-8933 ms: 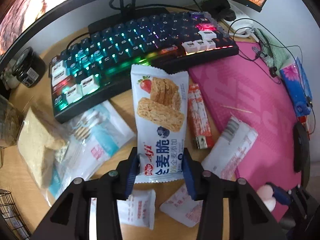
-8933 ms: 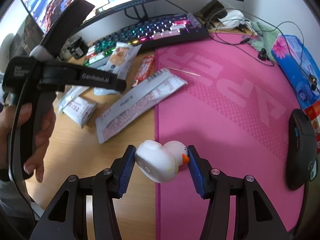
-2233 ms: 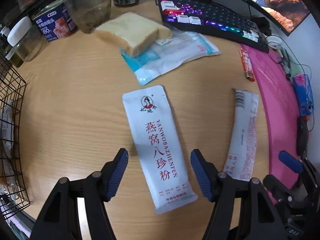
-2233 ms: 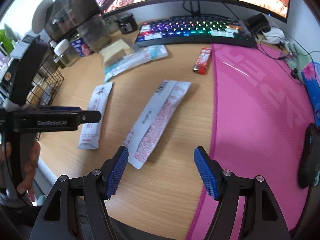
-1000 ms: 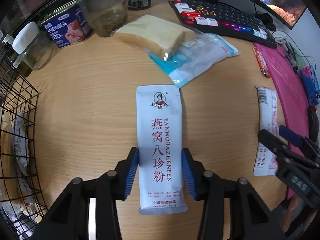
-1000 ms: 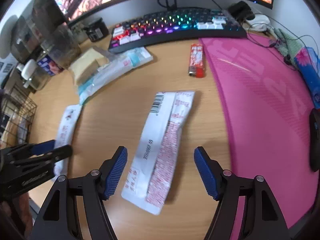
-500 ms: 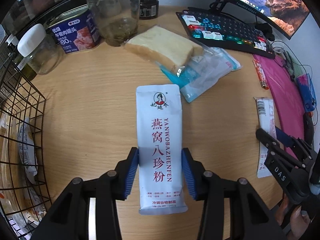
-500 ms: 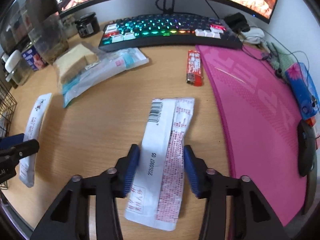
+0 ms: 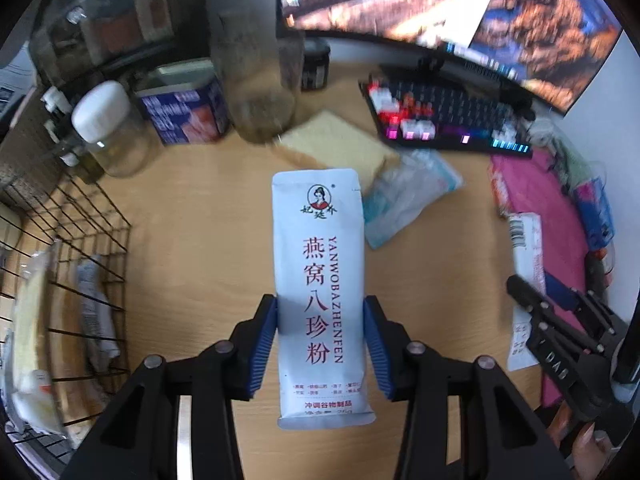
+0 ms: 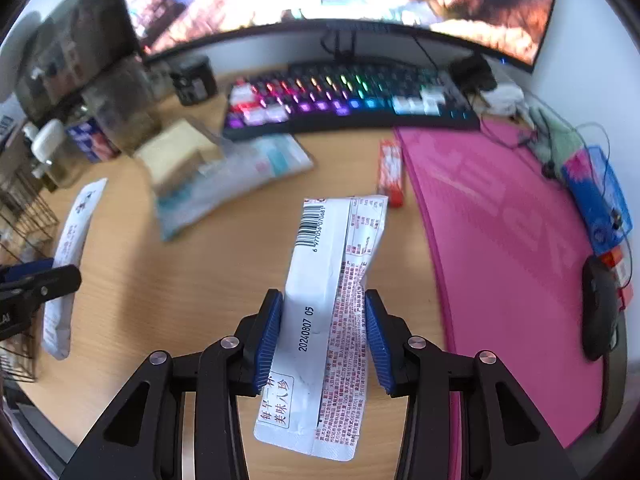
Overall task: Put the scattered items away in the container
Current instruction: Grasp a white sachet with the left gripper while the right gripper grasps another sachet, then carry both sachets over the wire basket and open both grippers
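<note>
A white sachet with red Chinese print point(image 9: 318, 264) hangs above the wooden desk, and my left gripper point(image 9: 320, 340) is shut on its lower half. The black wire basket point(image 9: 80, 240) stands at the left with several packets inside. My right gripper point(image 10: 320, 332) is shut on a second white sachet, barcode side up point(image 10: 332, 264), lifted off the desk and slightly creased. In the right wrist view the left gripper point(image 10: 36, 284) and its sachet point(image 10: 76, 232) show at the left edge. In the left wrist view the right gripper point(image 9: 560, 340) shows at the right.
A bagged bread slice point(image 9: 340, 148) lies on a blue-white pouch point(image 9: 404, 200) mid-desk. A red stick pack point(image 10: 391, 172) lies by the pink mat point(image 10: 500, 260). Behind are a lit keyboard point(image 10: 344, 100), a blue can point(image 9: 180, 116) and jars point(image 9: 112, 136). A mouse point(image 10: 600, 312) sits at the right.
The right jaws closed on the barcode sachet and lifted it off the desk. The left gripper rose with its sachet and tilted up, bringing the monitor into view.
</note>
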